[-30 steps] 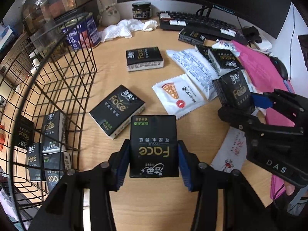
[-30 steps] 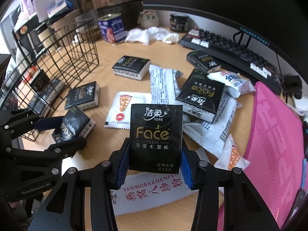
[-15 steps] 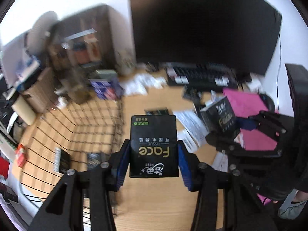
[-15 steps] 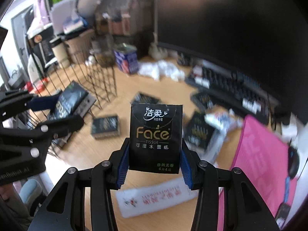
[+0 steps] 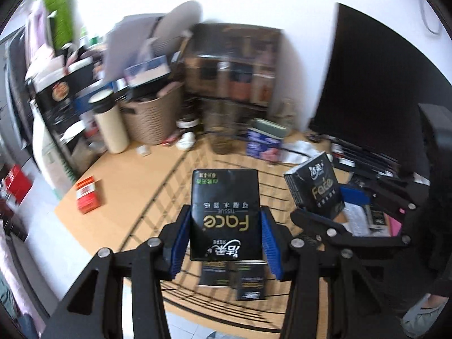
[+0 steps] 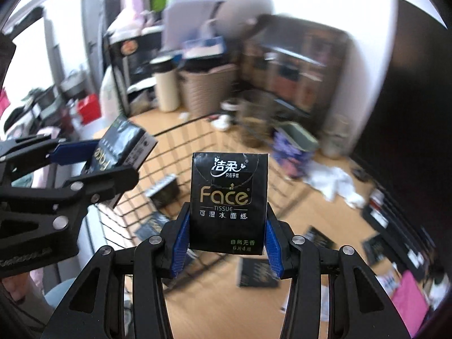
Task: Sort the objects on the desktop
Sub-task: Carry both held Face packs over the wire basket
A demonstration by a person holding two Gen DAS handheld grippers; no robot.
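While both grippers carry a load, the sort is plainly mid-way; in the lower centre of the left wrist view the left gripper (image 5: pixel 226 236) has its blue fingers (image 5: pixel 180 243) clamped on the sides of a black tissue pack (image 5: pixel 225 213), its print upside down to the camera; in the right wrist view the right gripper (image 6: pixel 227 237) is clamped likewise on a second tissue pack (image 6: pixel 228 202), print upright. Just beyond and below both packs lies the wire basket (image 5: pixel 175 175), with several black packs (image 5: pixel 250 281) already in its bottom, so part of the job looks done. Further off, at the right of the right wrist view, more black packs (image 6: pixel 320 238) lie on the worktop (image 6: pixel 226 305) with white wrappers (image 6: pixel 333 182), blurred; these remain to be sorted. Judging by this, the two held packs need dropping into the basket next, then the loose ones; how many remain I cannot tell through the blur.
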